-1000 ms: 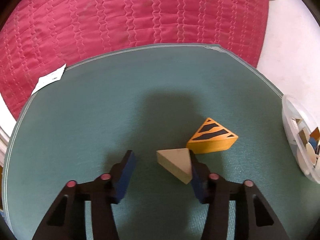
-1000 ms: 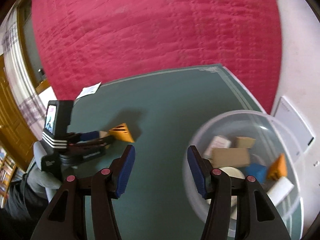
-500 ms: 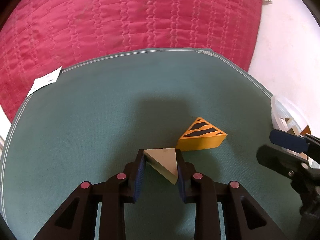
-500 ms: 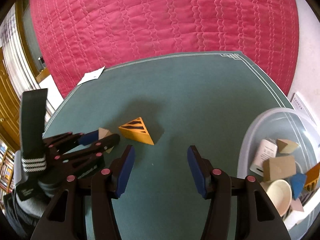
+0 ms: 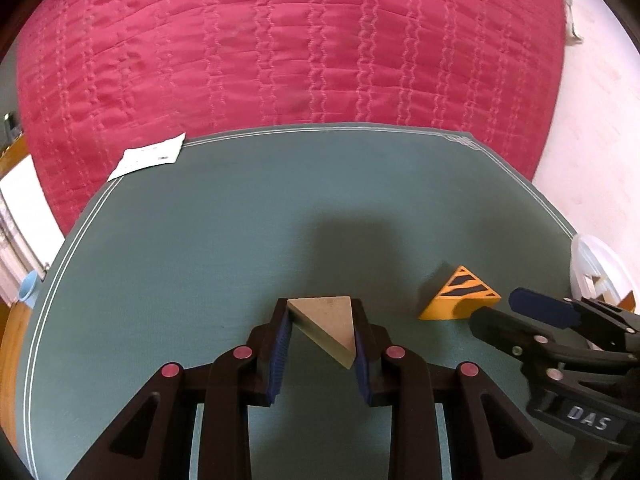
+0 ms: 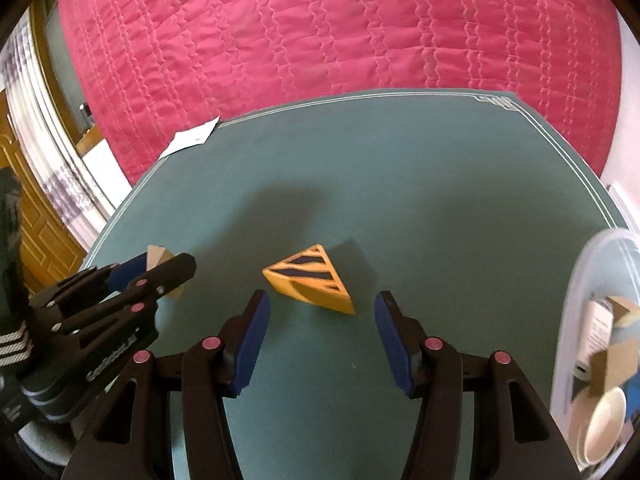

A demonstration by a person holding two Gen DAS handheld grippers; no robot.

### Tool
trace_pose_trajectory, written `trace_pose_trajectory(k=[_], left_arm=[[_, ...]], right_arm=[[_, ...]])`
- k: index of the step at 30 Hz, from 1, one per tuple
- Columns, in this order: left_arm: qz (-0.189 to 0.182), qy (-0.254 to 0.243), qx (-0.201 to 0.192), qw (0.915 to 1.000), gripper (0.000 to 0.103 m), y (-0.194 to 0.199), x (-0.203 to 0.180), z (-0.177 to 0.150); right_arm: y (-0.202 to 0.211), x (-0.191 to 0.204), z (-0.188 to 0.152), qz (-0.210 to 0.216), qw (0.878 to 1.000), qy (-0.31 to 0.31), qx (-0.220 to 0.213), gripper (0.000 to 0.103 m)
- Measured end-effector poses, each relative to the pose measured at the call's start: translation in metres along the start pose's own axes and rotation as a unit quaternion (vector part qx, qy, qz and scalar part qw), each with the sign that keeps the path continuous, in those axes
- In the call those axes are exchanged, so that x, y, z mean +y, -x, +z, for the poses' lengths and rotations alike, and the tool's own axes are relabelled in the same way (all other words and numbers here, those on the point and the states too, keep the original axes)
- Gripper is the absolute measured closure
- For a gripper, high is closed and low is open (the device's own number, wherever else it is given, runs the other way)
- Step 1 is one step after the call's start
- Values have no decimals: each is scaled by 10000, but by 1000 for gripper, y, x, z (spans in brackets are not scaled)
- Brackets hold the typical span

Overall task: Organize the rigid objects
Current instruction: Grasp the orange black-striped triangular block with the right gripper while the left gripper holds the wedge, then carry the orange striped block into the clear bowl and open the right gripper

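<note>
My left gripper (image 5: 320, 344) is shut on a plain beige wooden wedge (image 5: 328, 326), held just above the green mat (image 5: 224, 248). In the right wrist view the left gripper (image 6: 160, 270) shows at the left with the wedge (image 6: 158, 256) between its pads. An orange wedge with black stripes (image 6: 310, 280) lies on the mat (image 6: 420, 184) just ahead of my open, empty right gripper (image 6: 320, 332). In the left wrist view the orange wedge (image 5: 460, 298) sits right of the held wedge, with the right gripper (image 5: 504, 314) beside it.
A clear plastic tub (image 6: 592, 340) with several blocks and a cream cup stands at the mat's right edge; it shows in the left wrist view (image 5: 592, 272) too. A white paper slip (image 5: 148, 156) lies at the mat's far left edge. A quilted red cover (image 5: 300, 40) lies beyond.
My left gripper closed on the beige wedge and lifted it away from the orange wedge. My right gripper moved left from the tub to the orange wedge.
</note>
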State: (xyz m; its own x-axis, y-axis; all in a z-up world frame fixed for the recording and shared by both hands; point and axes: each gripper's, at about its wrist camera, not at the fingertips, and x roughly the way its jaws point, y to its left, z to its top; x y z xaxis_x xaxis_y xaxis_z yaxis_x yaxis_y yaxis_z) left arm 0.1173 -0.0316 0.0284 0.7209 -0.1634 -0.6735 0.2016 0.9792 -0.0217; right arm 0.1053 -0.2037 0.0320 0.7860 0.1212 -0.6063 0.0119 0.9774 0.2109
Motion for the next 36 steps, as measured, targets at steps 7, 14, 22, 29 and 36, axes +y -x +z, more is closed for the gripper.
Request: trace_pose_trajectory(k=[7, 14, 22, 29, 36], left_arm=[[161, 146, -40, 9998, 73, 0, 8, 0], [183, 185, 3, 9997, 73, -3, 10, -1], [200, 159, 34, 9997, 73, -3, 7, -4], [202, 175, 67, 9996, 73, -4, 7, -6], [198, 152, 57, 9997, 73, -3, 5, -6]], right_arm=[[-23, 7, 7, -113, 9999, 8, 71, 47], [-36, 12, 6, -350, 9992, 159, 78, 51], [-35, 14, 4, -302, 9992, 254, 58, 70], [-24, 18, -3, -225, 9991, 361, -47, 72], [1, 17, -14, -89, 9993, 326, -178, 72]])
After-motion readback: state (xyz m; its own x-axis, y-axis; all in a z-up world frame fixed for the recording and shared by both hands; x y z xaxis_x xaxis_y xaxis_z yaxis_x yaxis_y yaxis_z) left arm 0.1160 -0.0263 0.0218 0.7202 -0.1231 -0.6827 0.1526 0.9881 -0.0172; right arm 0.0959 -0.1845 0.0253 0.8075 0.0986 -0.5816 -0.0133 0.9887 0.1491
